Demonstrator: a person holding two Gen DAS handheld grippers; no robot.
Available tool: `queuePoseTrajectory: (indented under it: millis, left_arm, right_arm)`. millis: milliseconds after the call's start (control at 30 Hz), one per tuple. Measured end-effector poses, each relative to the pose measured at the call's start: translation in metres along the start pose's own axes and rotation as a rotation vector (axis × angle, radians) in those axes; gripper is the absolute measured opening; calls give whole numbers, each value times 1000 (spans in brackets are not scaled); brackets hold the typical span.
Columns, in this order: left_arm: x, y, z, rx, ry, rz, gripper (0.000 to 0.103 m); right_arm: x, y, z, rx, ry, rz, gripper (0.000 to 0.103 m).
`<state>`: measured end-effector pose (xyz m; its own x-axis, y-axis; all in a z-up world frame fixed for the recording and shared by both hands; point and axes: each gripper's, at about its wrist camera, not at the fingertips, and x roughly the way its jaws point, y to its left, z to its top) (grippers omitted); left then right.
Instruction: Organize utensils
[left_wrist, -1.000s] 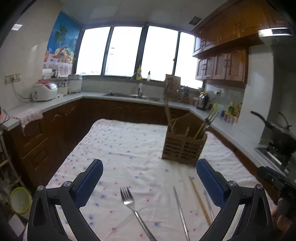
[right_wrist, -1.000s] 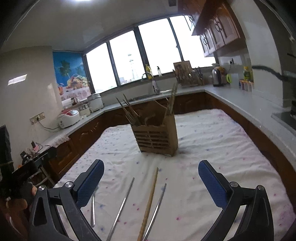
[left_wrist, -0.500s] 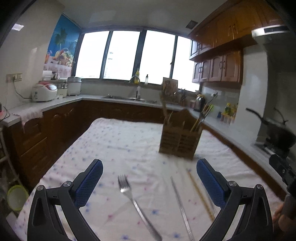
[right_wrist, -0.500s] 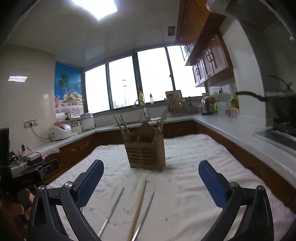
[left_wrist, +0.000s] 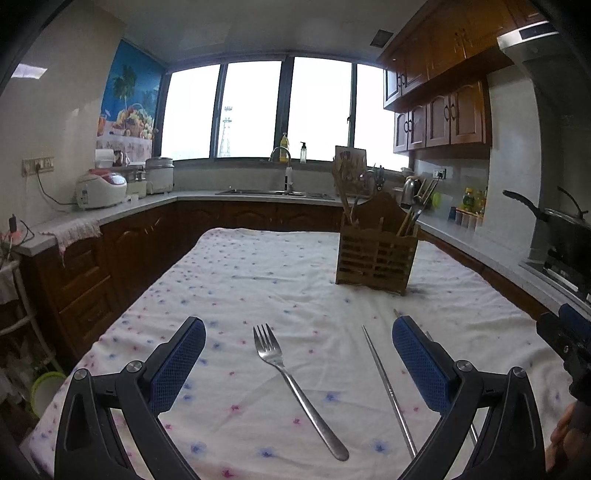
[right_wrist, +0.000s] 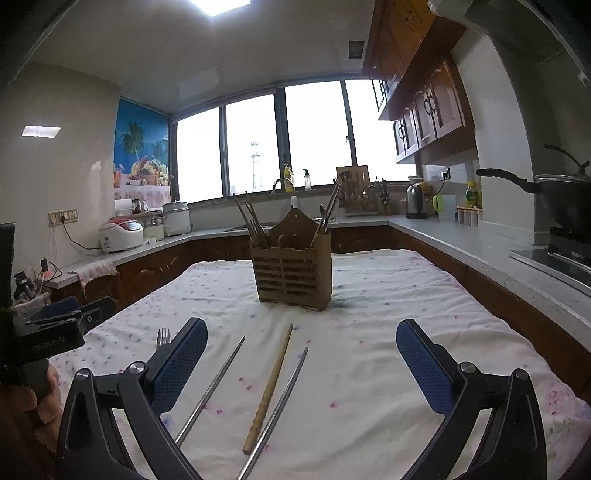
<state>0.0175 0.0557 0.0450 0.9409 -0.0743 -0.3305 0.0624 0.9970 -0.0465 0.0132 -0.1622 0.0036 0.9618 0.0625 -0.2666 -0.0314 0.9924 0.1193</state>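
Note:
A metal fork (left_wrist: 295, 384) lies on the flowered tablecloth between the fingers of my left gripper (left_wrist: 297, 363), which is open and holds nothing. Beside it lies a metal chopstick (left_wrist: 388, 387). A wooden utensil holder (left_wrist: 375, 254) with several chopsticks and utensils in it stands further back. My right gripper (right_wrist: 301, 363) is open too, and before it lie a wooden chopstick (right_wrist: 271, 386) and two metal chopsticks (right_wrist: 212, 386) (right_wrist: 282, 397). The holder (right_wrist: 291, 275) stands behind them. The fork's tines (right_wrist: 163, 336) peek out past the left finger.
The cloth-covered table (left_wrist: 258, 280) sits between kitchen counters. A rice cooker (left_wrist: 99, 188) stands on the left counter, a sink and tap (left_wrist: 280, 173) at the back, a stove with a dark pan (right_wrist: 561, 199) on the right. A hand holds the other gripper (right_wrist: 37, 343) at far left.
Both grippers have tilted up and dropped lower toward the table, so the holder and utensils look nearer and flatter. The utensils on the cloth have not moved.

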Motion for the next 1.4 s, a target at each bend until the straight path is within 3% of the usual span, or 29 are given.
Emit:
queuePoseTrajectory:
  millis: [1400]
  left_arm:
    - [-4,-1,-2,33,-11,10,102]
  right_arm:
    - [-1,1,-1,-8,11,4,103]
